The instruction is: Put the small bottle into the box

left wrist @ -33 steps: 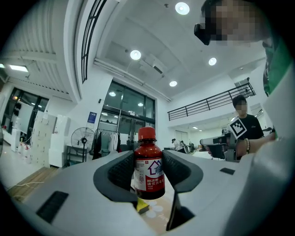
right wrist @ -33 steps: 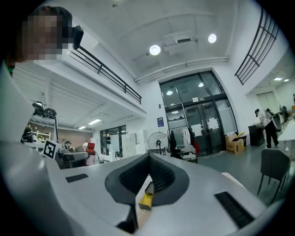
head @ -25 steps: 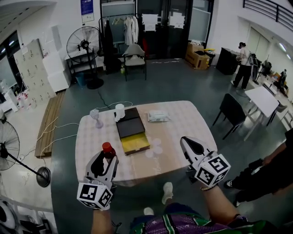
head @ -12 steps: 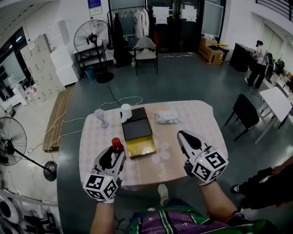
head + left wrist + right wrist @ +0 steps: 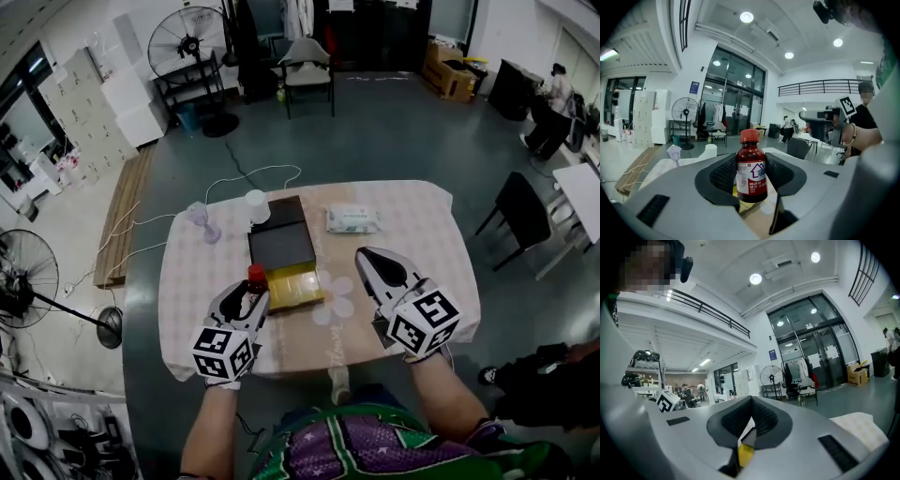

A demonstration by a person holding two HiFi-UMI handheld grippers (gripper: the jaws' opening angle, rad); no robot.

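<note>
**Left gripper clamped on the small bottle, close to the open box**

The left gripper (image 5: 246, 298) was grasping the small bottle (image 5: 751, 174). In the left gripper view its two dark ribbed pads pressed on the left and right sides of the bottle's body. The bottle stood upright between them, and its red cap and its neck rose above the jaws. The glass was dark brown and carried a white label with a house sign.

In the head view the bottle hung over the table (image 5: 412, 234), near its front left part. The red cap was just beside the left edge of the box (image 5: 295, 289). The box lay open. Its yellow inside was towards the person and its black part lay behind that, farther away. The bottle was not yet inside the box.

The right gripper (image 5: 380, 272) was over the table on the other side of the box, apart from it. Its jaws were closed together with nothing between them.

Behind the box were a white cup (image 5: 256, 204), a pale purple glass (image 5: 202, 221) and a packet of wipes (image 5: 353, 219).
</note>
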